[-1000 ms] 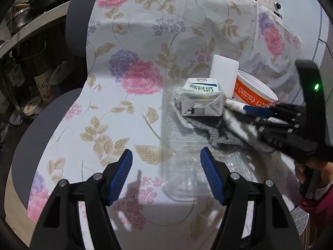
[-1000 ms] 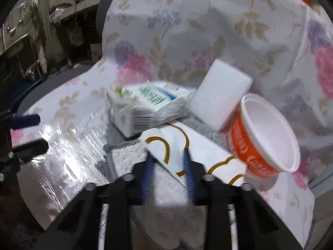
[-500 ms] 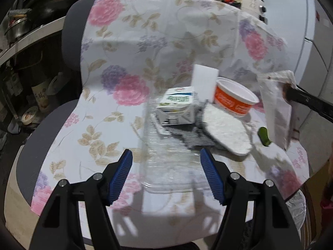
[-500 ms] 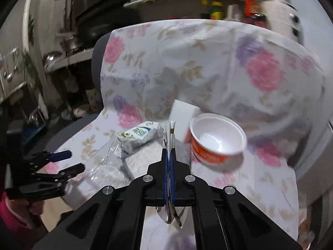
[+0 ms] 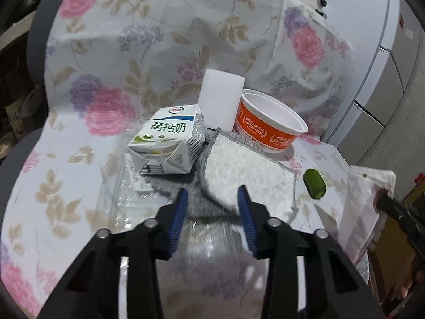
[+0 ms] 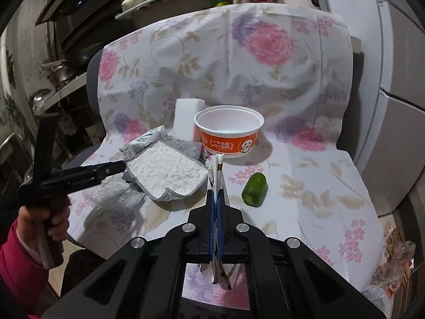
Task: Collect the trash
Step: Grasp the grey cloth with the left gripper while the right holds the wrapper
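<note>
My right gripper (image 6: 215, 194) is shut on a white paper wrapper (image 6: 216, 170), held upright in the air over the seat's front. In the left wrist view the wrapper (image 5: 364, 207) hangs at the far right. My left gripper (image 5: 212, 207) hovers low over the pile with its jaws closing. The near fold of a grey-and-white cloth (image 5: 247, 170) and crumpled clear plastic (image 5: 207, 242) lie between the pads, which do not visibly press. Behind the cloth sit a milk carton (image 5: 164, 138), an orange cup (image 5: 268, 130) and a white foam block (image 5: 220, 101).
A green pepper piece (image 6: 255, 188) lies right of the cloth on the floral cover (image 6: 318, 180) draped over a seat. A hand in a pink sleeve (image 6: 42, 220) holds the left gripper. Shelves with pots stand left, a fridge (image 6: 398, 106) right, a plastic bag (image 6: 393, 260) low right.
My right gripper shut on the paper wrapper, lifted it off the pile and drew back to the right. The left gripper moved in over the cloth and its jaws narrowed.
</note>
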The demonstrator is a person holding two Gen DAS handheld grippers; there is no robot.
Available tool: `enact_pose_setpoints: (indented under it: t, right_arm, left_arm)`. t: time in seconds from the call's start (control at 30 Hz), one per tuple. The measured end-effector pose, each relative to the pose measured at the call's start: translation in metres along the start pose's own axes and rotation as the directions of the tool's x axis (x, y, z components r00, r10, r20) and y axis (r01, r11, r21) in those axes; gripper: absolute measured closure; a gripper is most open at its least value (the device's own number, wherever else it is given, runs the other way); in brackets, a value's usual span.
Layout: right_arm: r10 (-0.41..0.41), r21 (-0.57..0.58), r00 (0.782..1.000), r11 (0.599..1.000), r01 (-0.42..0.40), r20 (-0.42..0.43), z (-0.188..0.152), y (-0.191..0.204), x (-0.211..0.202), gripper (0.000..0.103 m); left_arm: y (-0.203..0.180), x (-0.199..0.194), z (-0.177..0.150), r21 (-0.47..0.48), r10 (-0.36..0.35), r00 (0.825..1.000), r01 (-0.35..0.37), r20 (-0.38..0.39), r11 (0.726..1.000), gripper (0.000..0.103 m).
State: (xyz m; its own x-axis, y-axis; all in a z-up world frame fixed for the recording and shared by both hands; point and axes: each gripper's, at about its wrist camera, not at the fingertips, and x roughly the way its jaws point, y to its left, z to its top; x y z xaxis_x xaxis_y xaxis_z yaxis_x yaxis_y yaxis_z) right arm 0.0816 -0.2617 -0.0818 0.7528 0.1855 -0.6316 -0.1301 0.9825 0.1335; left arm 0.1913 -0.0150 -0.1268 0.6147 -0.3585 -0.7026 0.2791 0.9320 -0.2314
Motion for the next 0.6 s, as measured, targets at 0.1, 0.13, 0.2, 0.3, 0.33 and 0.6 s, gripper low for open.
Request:
enact_pose_setpoints:
  t: [0.1, 0.13, 0.2, 0.3, 0.33, 0.6]
  right_arm:
    - [0.005, 0.006, 1.000, 1.000, -0.005, 0.001, -0.001, -0.003, 0.001, 0.101]
    - [0.006, 0.009, 1.000, 1.000, -0.006, 0.003, -0.001, -0.004, 0.001, 0.101]
    - [0.008, 0.014, 1.000, 1.000, -0.008, 0.007, -0.001, -0.006, 0.001, 0.101]
    - [0.012, 0.024, 1.000, 1.000, -0.012, 0.019, 0.000, -0.009, -0.001, 0.101]
    - [0.011, 0.028, 1.000, 1.000, -0.011, 0.025, 0.001, -0.010, -0.002, 0.101]
    - [0.011, 0.079, 0.997, 0.997, -0.017, 0.078, 0.010, -0.023, -0.022, 0.101]
  left_arm:
    - [0.001, 0.015, 0.006, -0.013, -0.009, 1.000, 0.008, -0.024, 1.000, 0.083]
    - [0.001, 0.016, 0.007, -0.016, -0.007, 1.000, 0.006, -0.025, 1.000, 0.090]
    - [-0.002, 0.014, 0.008, -0.011, -0.009, 1.000, 0.009, -0.008, 1.000, 0.100]
    - [-0.010, 0.000, 0.012, 0.009, -0.024, 0.999, 0.024, 0.042, 1.000, 0.101]
    - [-0.015, -0.006, 0.014, 0.022, -0.034, 0.998, 0.032, 0.059, 0.999, 0.101]
    - [-0.065, -0.079, 0.021, 0.139, -0.145, 0.968, 0.118, 0.203, 0.983, 0.101]
